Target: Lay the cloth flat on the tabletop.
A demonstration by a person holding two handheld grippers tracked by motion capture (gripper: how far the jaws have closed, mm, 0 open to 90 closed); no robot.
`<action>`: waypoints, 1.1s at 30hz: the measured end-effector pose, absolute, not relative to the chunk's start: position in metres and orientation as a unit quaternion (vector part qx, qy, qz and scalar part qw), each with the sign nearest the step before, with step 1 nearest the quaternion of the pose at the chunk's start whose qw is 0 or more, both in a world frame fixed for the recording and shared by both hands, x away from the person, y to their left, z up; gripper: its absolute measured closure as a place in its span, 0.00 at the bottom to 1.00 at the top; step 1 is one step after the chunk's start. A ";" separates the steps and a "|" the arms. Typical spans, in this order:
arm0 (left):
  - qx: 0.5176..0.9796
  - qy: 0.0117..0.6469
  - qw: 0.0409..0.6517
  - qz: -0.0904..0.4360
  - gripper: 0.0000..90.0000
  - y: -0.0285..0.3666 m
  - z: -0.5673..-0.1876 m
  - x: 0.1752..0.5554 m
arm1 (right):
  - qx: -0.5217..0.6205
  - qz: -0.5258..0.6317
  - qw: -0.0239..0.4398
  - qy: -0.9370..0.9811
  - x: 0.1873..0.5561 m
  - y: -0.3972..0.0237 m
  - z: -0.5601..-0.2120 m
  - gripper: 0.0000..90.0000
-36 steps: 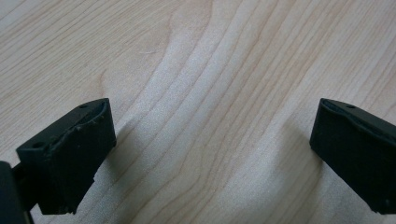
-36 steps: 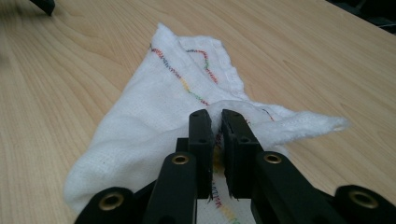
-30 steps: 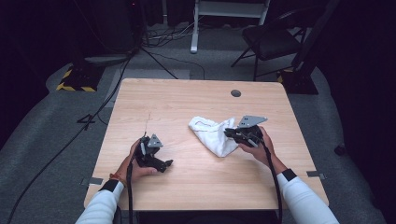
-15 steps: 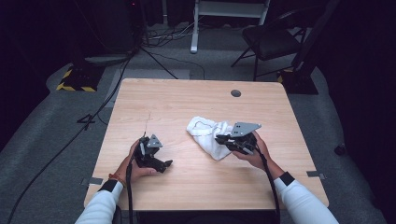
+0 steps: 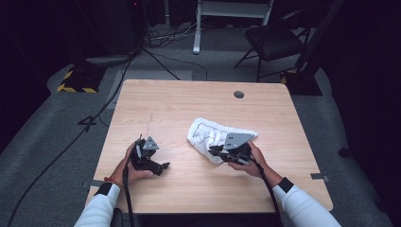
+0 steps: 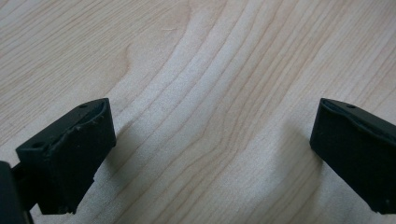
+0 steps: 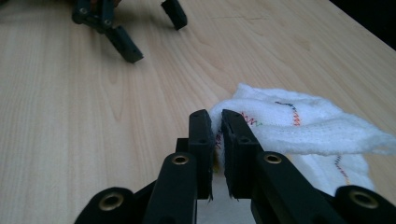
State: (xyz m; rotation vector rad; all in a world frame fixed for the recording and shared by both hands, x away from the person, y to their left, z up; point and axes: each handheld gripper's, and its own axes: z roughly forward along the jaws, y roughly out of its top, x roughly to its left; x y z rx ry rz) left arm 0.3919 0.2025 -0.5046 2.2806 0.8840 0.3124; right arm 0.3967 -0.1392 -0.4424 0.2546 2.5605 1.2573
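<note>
From the high view, we see a white cloth (image 5: 213, 135) bunched right of centre on the wooden table (image 5: 189, 104), our right gripper (image 5: 215, 151) at its near edge. In the left gripper view, our jaws stand wide over bare wood. In the right gripper view, our jaws pinch a cloth edge; it looks soft, light, best held by a hem

A: What carries the work? 
B: A light wooden surface (image 5: 179, 109), with a small dark round hole (image 5: 239, 94) near its far edge.

A: What lies beyond it? 
B: Grey floor (image 5: 56, 137); a black chair (image 5: 274, 40) at far right; a white stand (image 5: 231, 9) at far centre; a yellow-and-black striped block (image 5: 75, 82) at left; black cables (image 5: 94, 120) trailing across the floor.
</note>
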 end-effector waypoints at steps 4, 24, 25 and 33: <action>0.873 0.338 0.332 0.120 0.00 0.203 -0.505 0.392 | 0.066 0.431 0.131 0.891 0.388 -0.130 -0.445 0.92; 0.866 0.358 0.326 0.125 0.00 0.198 -0.504 0.391 | 0.033 0.420 0.065 0.904 0.354 -0.122 -0.466 0.79; 0.866 0.360 0.325 0.125 0.00 0.198 -0.504 0.391 | 0.042 0.422 0.072 0.903 0.356 -0.129 -0.463 0.77; 0.858 0.372 0.330 0.128 0.17 0.189 -0.499 0.391 | 0.103 0.419 0.108 0.896 0.379 -0.147 -0.459 0.68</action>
